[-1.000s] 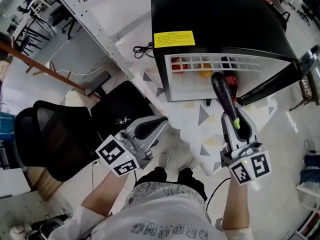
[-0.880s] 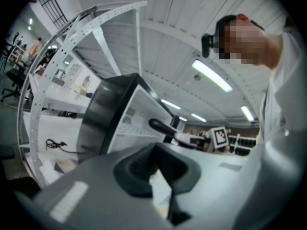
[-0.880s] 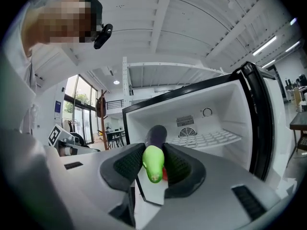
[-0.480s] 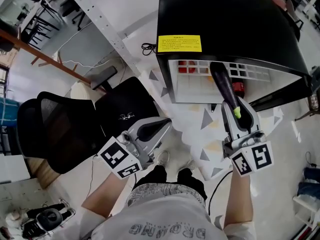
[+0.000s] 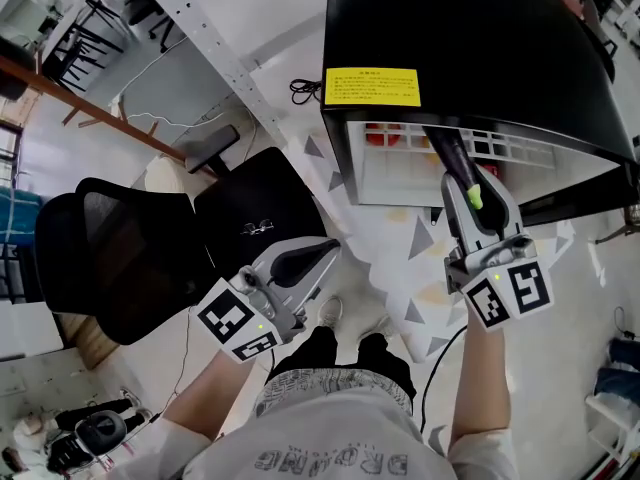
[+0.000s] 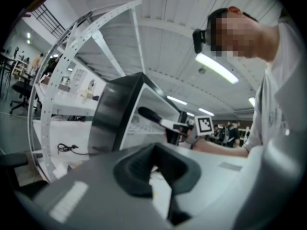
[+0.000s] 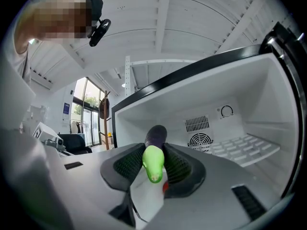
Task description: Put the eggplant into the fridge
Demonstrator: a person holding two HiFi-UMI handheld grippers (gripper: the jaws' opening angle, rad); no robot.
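A person stands over an open black mini fridge (image 5: 470, 28), a gripper in each hand. The right gripper (image 5: 468, 182) has its fingers closed on an eggplant (image 5: 447, 152), pads pressing both sides near its green stem end (image 7: 153, 163). The dark purple body reaches out past the fingertips, its tip just inside the fridge's white compartment, over the white wire shelf (image 5: 505, 148). The left gripper (image 5: 320, 255) is held low and well apart from the fridge, fingers drawn together with nothing between them. A black office chair (image 5: 120, 258) stands beside its fingers.
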